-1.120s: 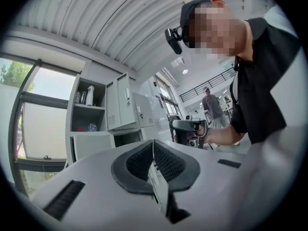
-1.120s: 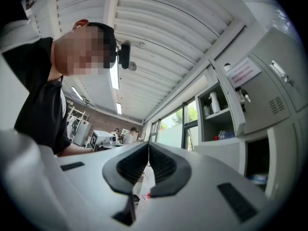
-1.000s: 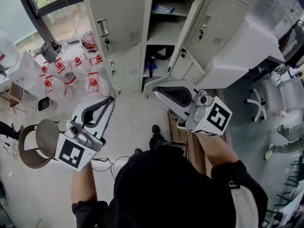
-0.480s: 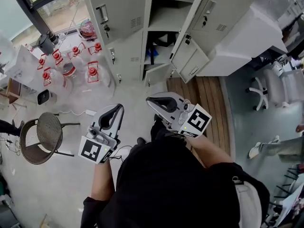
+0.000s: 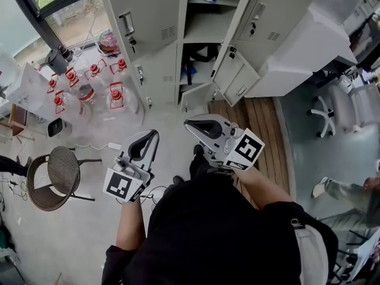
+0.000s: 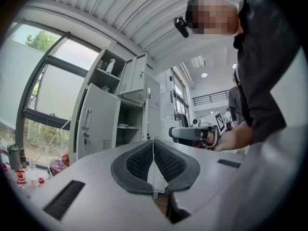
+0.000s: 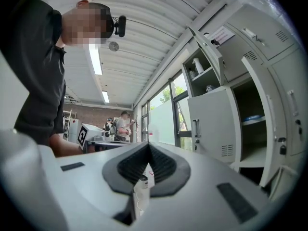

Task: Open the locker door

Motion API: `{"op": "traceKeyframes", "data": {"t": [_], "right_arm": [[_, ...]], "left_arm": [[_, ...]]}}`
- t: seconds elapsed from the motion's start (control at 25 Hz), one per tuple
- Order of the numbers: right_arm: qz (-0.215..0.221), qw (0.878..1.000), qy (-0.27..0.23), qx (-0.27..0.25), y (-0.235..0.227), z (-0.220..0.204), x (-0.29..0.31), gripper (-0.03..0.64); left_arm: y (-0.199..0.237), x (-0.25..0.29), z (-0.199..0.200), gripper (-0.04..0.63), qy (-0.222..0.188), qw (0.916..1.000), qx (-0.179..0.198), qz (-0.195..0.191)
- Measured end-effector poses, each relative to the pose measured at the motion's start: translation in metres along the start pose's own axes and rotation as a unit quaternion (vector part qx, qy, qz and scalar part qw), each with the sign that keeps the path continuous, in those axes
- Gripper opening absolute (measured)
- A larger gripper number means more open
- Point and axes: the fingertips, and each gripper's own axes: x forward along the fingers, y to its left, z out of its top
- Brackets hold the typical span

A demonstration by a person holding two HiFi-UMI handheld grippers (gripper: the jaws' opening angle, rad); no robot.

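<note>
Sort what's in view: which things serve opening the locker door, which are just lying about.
Job: lockers, closed door's handle, left gripper, right gripper, both shut and empty.
Lying about: water jugs, wicker chair, office chair, wood planks.

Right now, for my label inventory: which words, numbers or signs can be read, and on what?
None can be read.
White sheet high on the lockers: print too small.
Left cube, right cube: black square patterns, no letters.
</note>
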Motion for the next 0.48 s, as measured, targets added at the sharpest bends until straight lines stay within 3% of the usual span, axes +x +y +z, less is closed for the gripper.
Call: {"op": "traceKeyframes", "data": {"t": [0.48], "right_arm": [[0.001,1.0,-0.009,0.018,0.003,-0.004,-0.004,0.009]], "left_arm": [[-0.012,0.003,-0.009,0.018,0.01,0.9997,0.003,-0.021]]}}
